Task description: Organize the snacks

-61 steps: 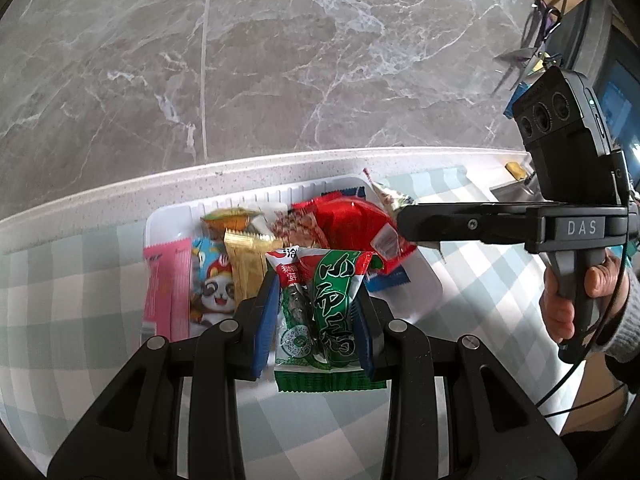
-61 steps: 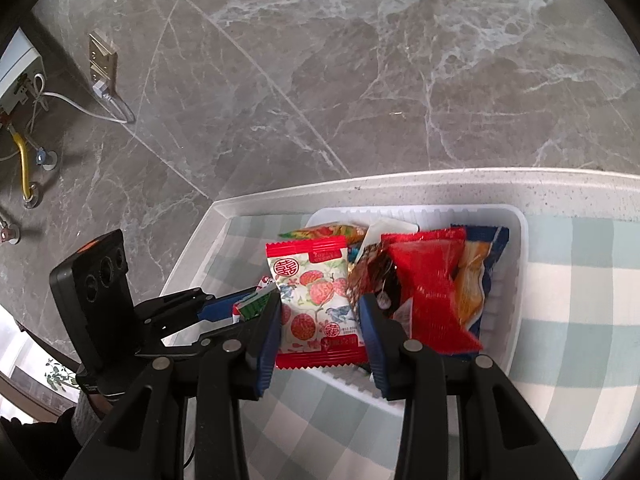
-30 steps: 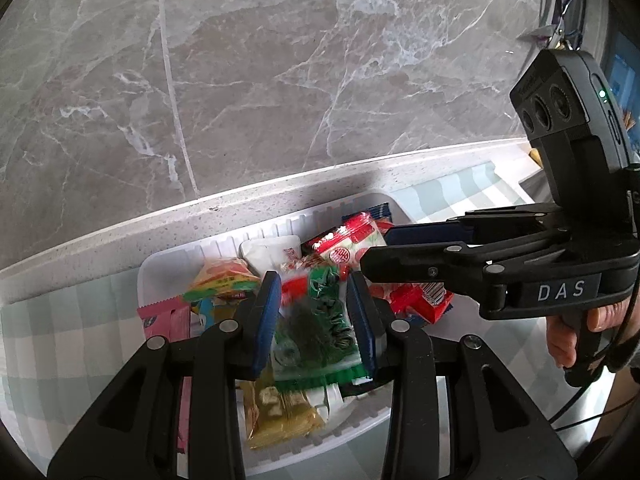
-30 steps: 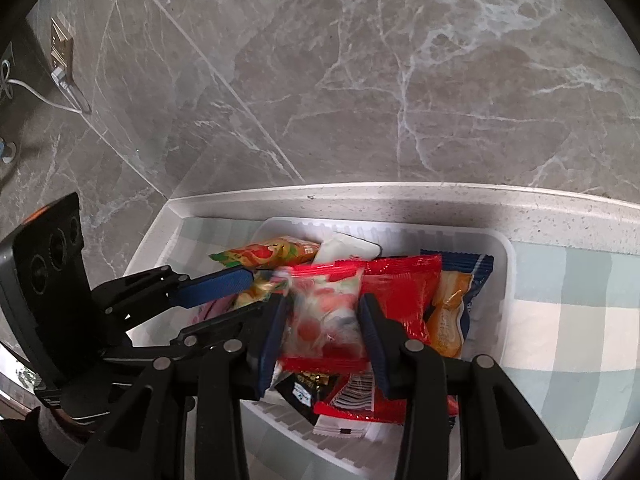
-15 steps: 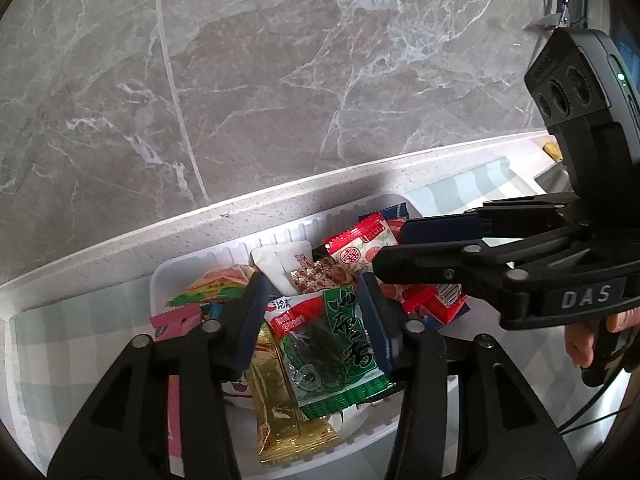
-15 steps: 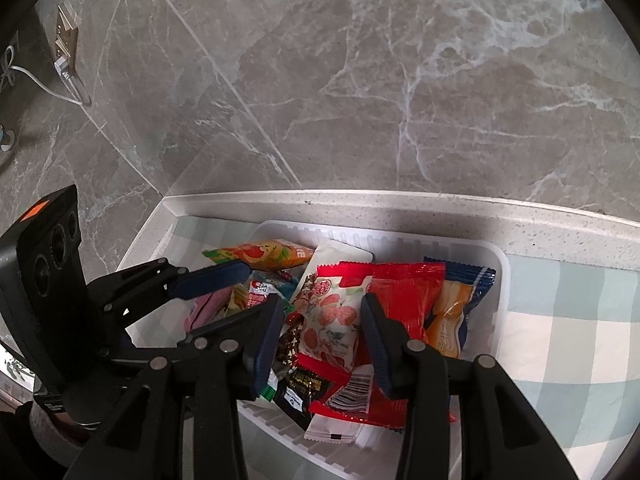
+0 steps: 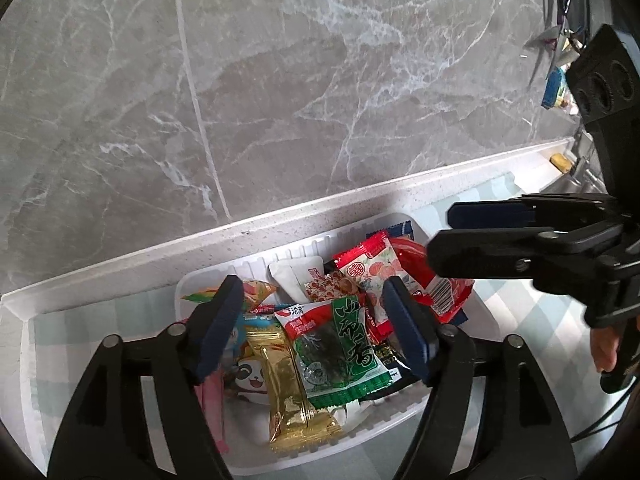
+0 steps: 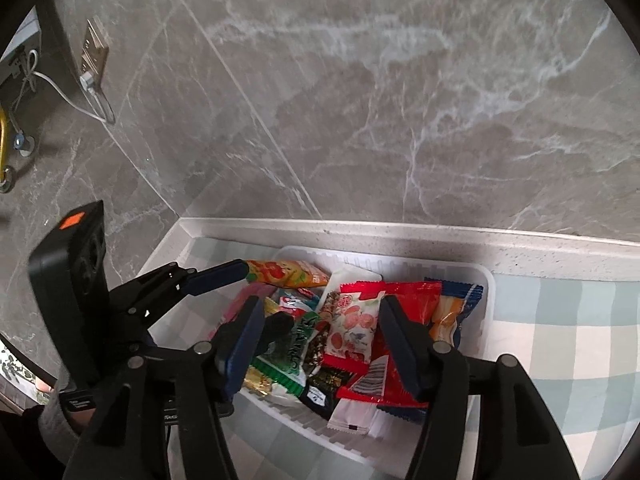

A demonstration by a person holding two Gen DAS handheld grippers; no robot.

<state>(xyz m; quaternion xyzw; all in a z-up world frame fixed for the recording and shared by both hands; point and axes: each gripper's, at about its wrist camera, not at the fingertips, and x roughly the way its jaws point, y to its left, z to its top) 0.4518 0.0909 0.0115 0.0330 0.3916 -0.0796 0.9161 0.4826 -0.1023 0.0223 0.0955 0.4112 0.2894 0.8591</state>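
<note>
A white plastic tray (image 7: 208,276) (image 8: 486,304) on the checked cloth holds several snack packets. A green seaweed packet (image 7: 340,344) (image 8: 294,344) lies on top of the pile, beside a gold bar (image 7: 292,392). A white packet with red fruit (image 7: 370,268) (image 8: 354,326) lies in the middle next to a red packet (image 8: 416,300). My left gripper (image 7: 312,320) is open above the green packet, holding nothing. My right gripper (image 8: 322,344) is open above the fruit packet, also empty. Each gripper shows in the other's view, the right (image 7: 480,240) and the left (image 8: 224,280).
A grey marble wall rises right behind the white speckled counter ledge (image 7: 280,232). A wall socket with a white cable (image 8: 92,68) is at the left. A panda packet (image 7: 248,372) and a pink packet (image 7: 212,400) lie at the tray's left end. Scissors (image 7: 556,28) hang at the far right.
Both grippers opened over the tray. The green packet dropped from the left one and the fruit packet from the right one. Both packets now lie on the pile.
</note>
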